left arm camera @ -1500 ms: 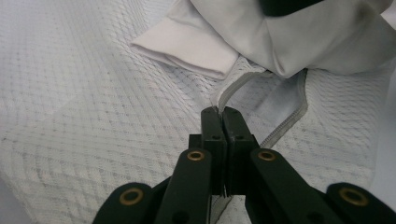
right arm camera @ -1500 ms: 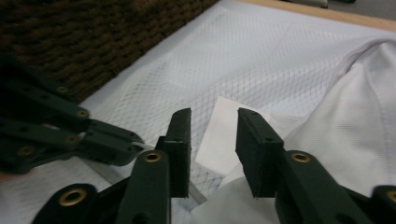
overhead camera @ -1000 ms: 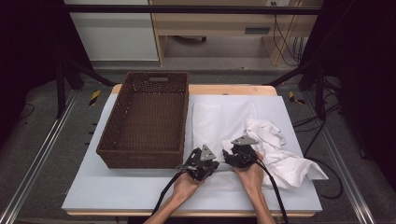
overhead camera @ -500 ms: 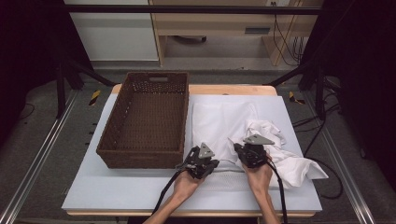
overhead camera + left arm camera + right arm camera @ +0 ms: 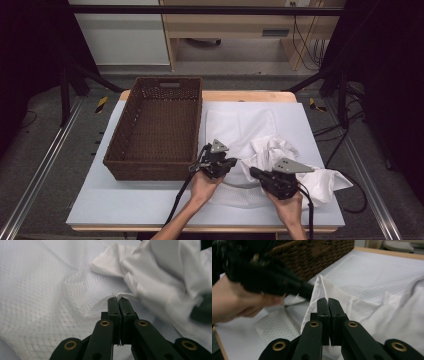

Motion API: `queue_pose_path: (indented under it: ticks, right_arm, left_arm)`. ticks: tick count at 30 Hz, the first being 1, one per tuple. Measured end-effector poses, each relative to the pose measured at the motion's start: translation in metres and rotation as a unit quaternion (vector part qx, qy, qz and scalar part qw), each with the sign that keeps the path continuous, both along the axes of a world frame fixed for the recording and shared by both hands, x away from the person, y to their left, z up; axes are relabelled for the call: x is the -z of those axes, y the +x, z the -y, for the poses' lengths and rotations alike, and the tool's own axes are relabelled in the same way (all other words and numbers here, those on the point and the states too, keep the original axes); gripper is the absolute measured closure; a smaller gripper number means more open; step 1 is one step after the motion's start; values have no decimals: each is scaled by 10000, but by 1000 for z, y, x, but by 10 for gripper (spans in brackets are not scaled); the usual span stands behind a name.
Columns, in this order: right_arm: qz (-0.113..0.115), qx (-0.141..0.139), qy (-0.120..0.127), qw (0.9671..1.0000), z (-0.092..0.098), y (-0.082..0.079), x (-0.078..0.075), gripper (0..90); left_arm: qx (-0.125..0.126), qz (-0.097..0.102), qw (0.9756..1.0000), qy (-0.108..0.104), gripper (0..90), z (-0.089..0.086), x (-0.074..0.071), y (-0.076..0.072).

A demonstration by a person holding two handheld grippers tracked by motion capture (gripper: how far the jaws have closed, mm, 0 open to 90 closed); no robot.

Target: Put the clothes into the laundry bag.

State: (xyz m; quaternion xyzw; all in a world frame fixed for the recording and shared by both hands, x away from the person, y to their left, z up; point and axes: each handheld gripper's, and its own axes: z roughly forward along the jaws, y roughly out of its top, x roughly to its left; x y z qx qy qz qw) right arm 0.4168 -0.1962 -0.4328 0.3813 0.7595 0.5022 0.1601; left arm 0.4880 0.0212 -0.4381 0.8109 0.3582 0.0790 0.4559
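A white mesh bag point(image 5: 240, 125) lies flat on the table, right of a brown wicker basket point(image 5: 150, 170). A crumpled white garment point(image 5: 280, 147) rests on the bag's right side. My left gripper point(image 5: 234, 162) is shut on a pinch of the mesh point(image 5: 45, 290), lifted into a small peak at its tips point(image 5: 117, 299); the garment point(image 5: 162, 277) lies just beyond. My right gripper point(image 5: 252, 172) sits close beside it, its jaws point(image 5: 328, 300) shut on a raised white fold that looks like the bag's hemmed edge. In the right gripper view the left gripper point(image 5: 269, 277) touches that same fold.
The basket point(image 5: 317, 255) holds nothing and stands just left of both hands. The pale table top point(image 5: 125, 200) ends close behind my wrists. Part of the garment point(image 5: 330, 182) hangs toward the right edge. Dark frame legs and cables surround the table.
My right hand has shifted right and toward the front edge, lifting slightly. The left hand has risen a little. The white fabric between the two grippers now stands up in a fold.
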Motion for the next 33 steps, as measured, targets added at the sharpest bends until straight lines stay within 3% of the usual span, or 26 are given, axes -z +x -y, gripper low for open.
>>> queue_pose_path:
  ticks: [4,6,9,10,12,17,19,20,21,23,24,25,26,27,29,31,33]
  right_arm:
    - [-143,-154,-130,9997,-15,2,11,888]
    - [-244,-140,-251,9993,-24,8,18,888]
    - [-470,84,-615,9970,-38,24,31,884]
    - [-495,213,-858,9949,-42,32,38,881]
    - [-572,354,-950,9932,-46,41,48,864]
    - [-559,223,-716,9956,-43,37,45,762]
    - [-459,139,-569,9972,-39,29,37,705]
    - [-253,111,-449,9986,-32,19,25,678]
    - [-253,111,-449,9986,-32,19,25,678]
    - [-11,212,-349,9992,-22,10,10,638]
    - [242,407,-240,9986,-7,4,-5,597]
    - [242,407,-240,9986,-7,4,-5,597]
    - [405,754,-244,9960,8,2,-15,527]
    - [405,754,-244,9960,8,2,-15,527]
    - [407,1016,-180,9938,21,4,-18,463]
    - [235,1146,-132,9930,29,8,-16,413]
    - [124,1205,-266,9923,29,13,-8,409]
  left_arm:
    - [-47,141,9998,-150,887,3,-13,1]
    - [-2,269,9996,-120,887,5,-18,-3]
    - [45,424,9991,-36,888,5,-21,-10]
    - [57,453,9990,-3,888,5,-22,-12]
    - [82,476,9988,68,887,2,-19,-16]
    - [64,375,9993,49,887,-11,-5,-19]
    - [68,339,9994,53,886,-14,-2,-19]
    - [66,340,9994,70,886,-15,0,-19]
    - [67,327,9994,81,886,-16,1,-19]
    - [79,328,9994,116,886,-18,2,-20]
    - [90,347,9993,146,885,-18,2,-21]
    - [104,391,9990,193,885,-18,1,-23]
    - [114,427,9987,242,885,-18,1,-24]
    - [142,436,9986,253,885,-19,1,-25]
    - [161,454,9984,289,884,-19,2,-27]
    - [172,434,9985,292,884,-20,4,-28]
    - [170,389,9988,247,884,-21,5,-27]
